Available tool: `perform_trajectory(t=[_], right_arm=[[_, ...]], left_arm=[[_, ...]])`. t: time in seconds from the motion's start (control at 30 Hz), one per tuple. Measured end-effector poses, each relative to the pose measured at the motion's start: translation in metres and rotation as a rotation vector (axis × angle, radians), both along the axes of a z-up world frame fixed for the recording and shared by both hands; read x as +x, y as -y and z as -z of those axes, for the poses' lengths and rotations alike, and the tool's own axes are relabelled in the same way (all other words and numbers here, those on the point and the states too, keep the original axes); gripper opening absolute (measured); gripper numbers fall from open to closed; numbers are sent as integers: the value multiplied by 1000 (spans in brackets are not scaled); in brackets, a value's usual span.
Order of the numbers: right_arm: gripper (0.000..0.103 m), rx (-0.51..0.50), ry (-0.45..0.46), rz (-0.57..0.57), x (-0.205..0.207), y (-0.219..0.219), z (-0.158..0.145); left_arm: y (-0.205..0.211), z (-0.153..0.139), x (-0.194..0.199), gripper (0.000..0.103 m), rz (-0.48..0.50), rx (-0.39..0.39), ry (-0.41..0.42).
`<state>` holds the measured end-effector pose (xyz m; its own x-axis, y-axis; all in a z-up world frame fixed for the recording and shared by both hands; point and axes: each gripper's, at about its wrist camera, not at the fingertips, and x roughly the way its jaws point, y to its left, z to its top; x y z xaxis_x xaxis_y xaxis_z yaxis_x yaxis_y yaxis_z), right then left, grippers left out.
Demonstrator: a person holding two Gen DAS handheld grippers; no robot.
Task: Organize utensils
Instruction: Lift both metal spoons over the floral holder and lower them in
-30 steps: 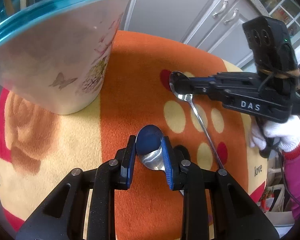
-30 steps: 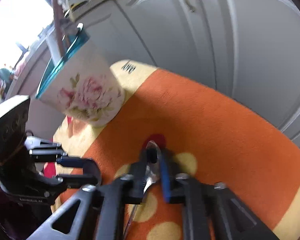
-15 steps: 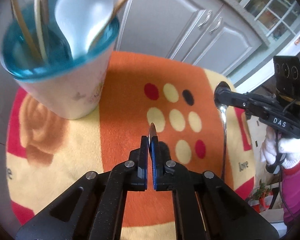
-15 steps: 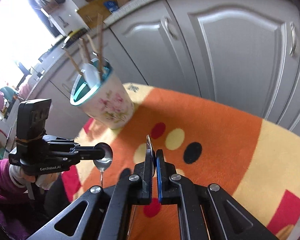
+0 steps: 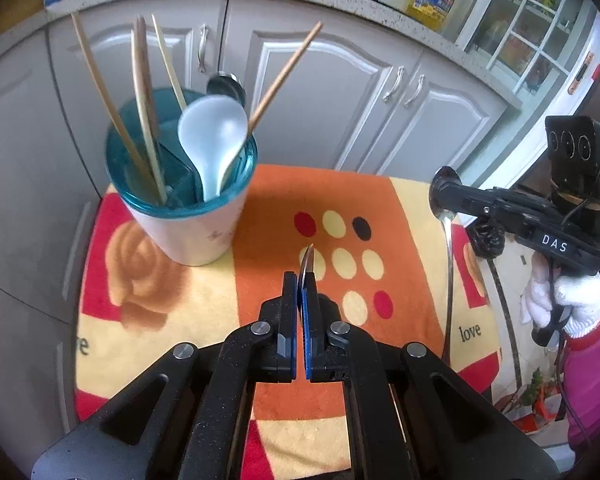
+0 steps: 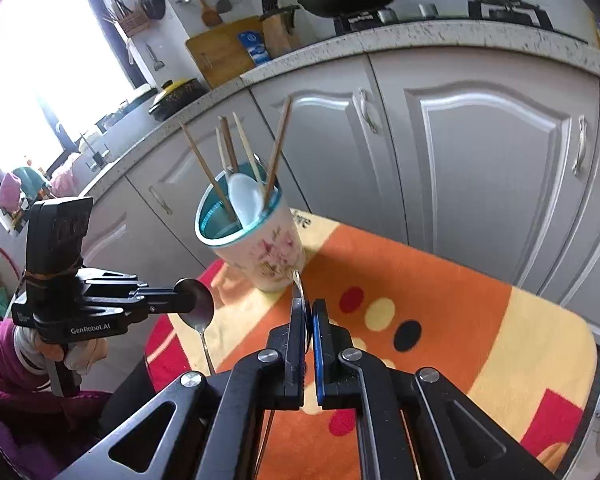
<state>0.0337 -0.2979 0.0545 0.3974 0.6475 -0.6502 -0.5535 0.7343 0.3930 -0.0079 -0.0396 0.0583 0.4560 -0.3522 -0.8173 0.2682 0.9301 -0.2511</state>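
Steel spoons both lifted clear of the orange mat [image 5: 268, 184]: left gripper [image 5: 301, 280] clamped on one spoon [image 5: 307, 258], bowl edge-on at frame centre; right gripper [image 6: 307, 312] pinched on the second spoon [image 5: 447, 264], handle dangling at right of the left view. Holder cup [image 5: 188, 236], upper left, already stocked with chopsticks [image 5: 96, 80] and a white ladle [image 5: 212, 136]. Remaining, by judgement: drop both spoons into the cup. No other loose utensils visible on the mat.
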Motion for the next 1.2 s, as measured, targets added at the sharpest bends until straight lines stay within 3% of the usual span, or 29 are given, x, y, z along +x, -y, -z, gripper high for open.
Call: perform_trajectory(t=[0.53, 0.67, 0.97, 1.2], right_arm=[[3, 12, 92, -40, 9, -61, -50], [3, 24, 123, -41, 14, -79, -64], [3, 23, 241, 29, 45, -116, -101], [3, 11, 303, 100, 79, -143, -103]], left_arm=[[-44, -55, -8, 0, -71, 12, 116], [-67, -80, 1, 0, -121, -6, 156], [-88, -135, 36, 0, -221, 91, 327], [-84, -127, 70, 0, -249, 216, 382]])
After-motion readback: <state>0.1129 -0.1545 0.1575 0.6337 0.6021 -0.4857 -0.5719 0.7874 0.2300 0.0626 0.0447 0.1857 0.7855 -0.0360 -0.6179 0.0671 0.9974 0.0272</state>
